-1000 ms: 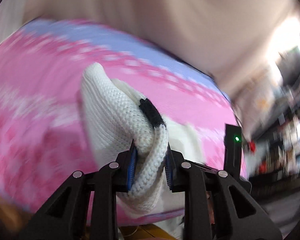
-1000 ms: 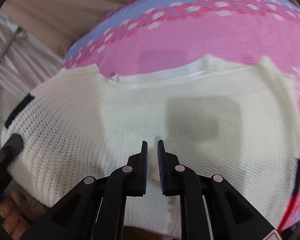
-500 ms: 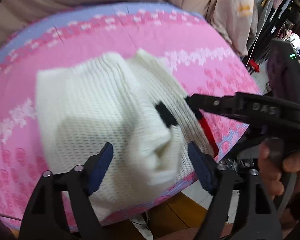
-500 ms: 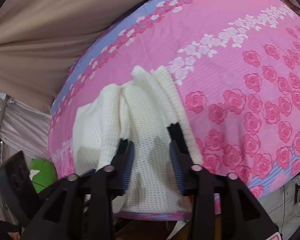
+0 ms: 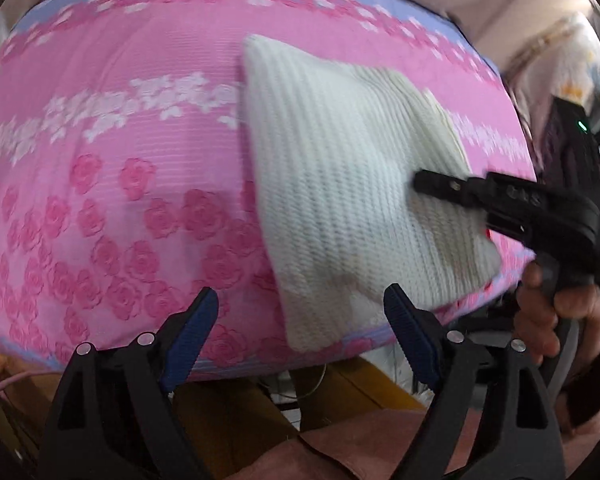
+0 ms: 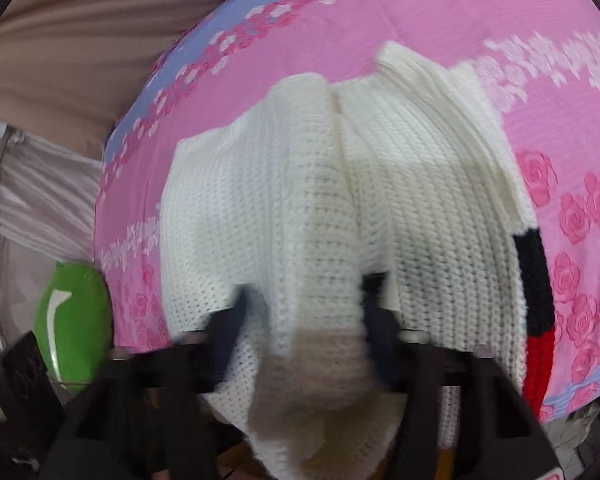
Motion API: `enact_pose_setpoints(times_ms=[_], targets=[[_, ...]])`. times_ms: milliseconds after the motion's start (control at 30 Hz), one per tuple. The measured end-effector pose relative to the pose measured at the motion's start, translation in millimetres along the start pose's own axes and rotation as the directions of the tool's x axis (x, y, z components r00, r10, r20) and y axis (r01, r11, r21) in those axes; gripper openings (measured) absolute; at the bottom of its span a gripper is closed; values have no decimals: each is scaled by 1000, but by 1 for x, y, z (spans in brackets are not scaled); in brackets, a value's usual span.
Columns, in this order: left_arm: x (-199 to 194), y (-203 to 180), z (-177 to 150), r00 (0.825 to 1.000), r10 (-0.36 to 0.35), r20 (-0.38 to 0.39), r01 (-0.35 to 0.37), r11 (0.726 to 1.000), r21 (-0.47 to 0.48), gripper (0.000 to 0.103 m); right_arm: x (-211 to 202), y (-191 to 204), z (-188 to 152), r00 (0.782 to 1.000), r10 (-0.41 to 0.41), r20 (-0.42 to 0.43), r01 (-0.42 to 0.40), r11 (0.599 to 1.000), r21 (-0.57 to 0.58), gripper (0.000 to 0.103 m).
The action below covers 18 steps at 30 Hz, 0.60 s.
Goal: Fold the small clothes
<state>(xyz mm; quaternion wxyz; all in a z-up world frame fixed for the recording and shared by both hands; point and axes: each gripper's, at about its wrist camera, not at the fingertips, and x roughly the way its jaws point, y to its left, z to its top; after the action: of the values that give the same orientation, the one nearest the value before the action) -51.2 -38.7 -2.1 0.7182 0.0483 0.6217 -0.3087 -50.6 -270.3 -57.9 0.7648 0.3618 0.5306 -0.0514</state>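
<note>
The white knit sweater point(image 6: 340, 216) lies folded on the pink rose-print cloth point(image 5: 100, 168), a thick fold clamped between the right gripper point(image 6: 304, 320) fingers, which have just been closing. The left gripper point(image 5: 300, 328), fingers spread and empty, has just been opening; judged best: lay the fold flat before releasing.

My right tool point(image 6: 304, 320) is smeared by blur, and a fold of the sweater point(image 6: 320, 220) drapes over its pads, so I can't tell if they press it. The sweater's near edge point(image 5: 312, 340) hangs past the bed point(image 5: 100, 184), its end unseen.
</note>
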Motion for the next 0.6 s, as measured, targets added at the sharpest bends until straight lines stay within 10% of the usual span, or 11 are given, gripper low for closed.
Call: enact_pose_setpoints(times_ms=[233,400,600], targets=[[-14,-1,0,998,-1,67,4,998,-55,82,-99,-2,0,938,179,297,-175,984,-42,17],[-4,-17,1,999,6,32,-5,1000,-11,82,-51,-100,-5,987,-50,154,27,989,148,18],[2,-28,7,999,11,31,-10,1000,-24,82,-54,-103,-20,977,37,211,-70,986,154,26]])
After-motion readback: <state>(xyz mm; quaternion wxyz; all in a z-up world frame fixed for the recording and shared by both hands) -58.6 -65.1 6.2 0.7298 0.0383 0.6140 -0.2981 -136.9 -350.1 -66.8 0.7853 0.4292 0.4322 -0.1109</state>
